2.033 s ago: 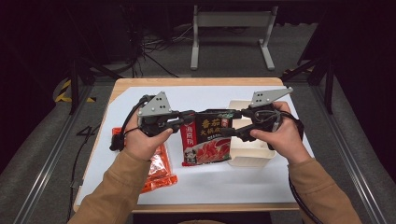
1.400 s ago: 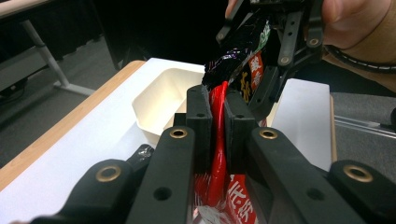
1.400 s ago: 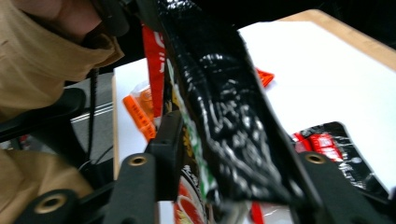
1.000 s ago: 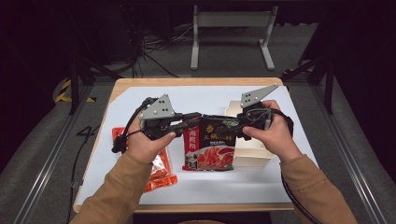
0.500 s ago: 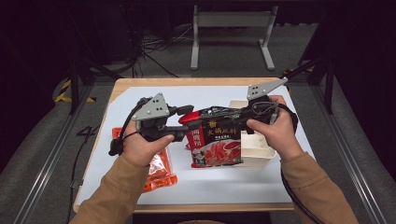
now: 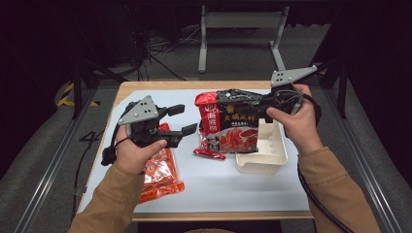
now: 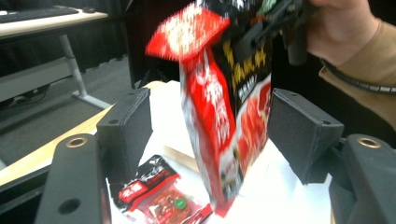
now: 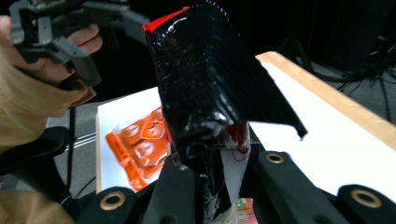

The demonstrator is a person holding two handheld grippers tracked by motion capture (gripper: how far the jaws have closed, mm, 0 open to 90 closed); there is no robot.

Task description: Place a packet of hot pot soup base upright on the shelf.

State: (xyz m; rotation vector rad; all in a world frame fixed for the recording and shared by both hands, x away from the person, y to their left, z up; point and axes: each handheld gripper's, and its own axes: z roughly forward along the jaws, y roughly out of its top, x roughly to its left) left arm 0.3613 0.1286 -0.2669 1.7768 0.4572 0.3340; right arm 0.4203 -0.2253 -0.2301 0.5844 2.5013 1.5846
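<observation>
A red and black seasoning packet point(image 6: 227, 124) hangs above the table, and my right gripper point(image 6: 262, 104) is shut on its upper right edge. In the right gripper view the jaws point(image 8: 210, 172) pinch the packet's glossy black back point(image 8: 210, 93). My left gripper point(image 6: 188, 118) is to the left of the packet; its jaws have just been opening and now stand open. In the left gripper view the packet point(image 7: 219, 116) hangs ahead of the gap of my left gripper point(image 7: 215, 126), and neither pad touches it. A small red sachet point(image 6: 209, 154) lies under the packet.
A white tray point(image 6: 265, 162) sits on the white-covered table point(image 6: 233, 189), below and right of the packet. An orange packet point(image 6: 158, 174) lies under the person's left hand, also seen as the orange packet point(image 8: 142, 144) in the right gripper view. The table's wooden edges border the sheet.
My left gripper has opened, let go of the packet's left edge and drawn away to the left. My right gripper has lifted the packet, which now hangs from it alone.
</observation>
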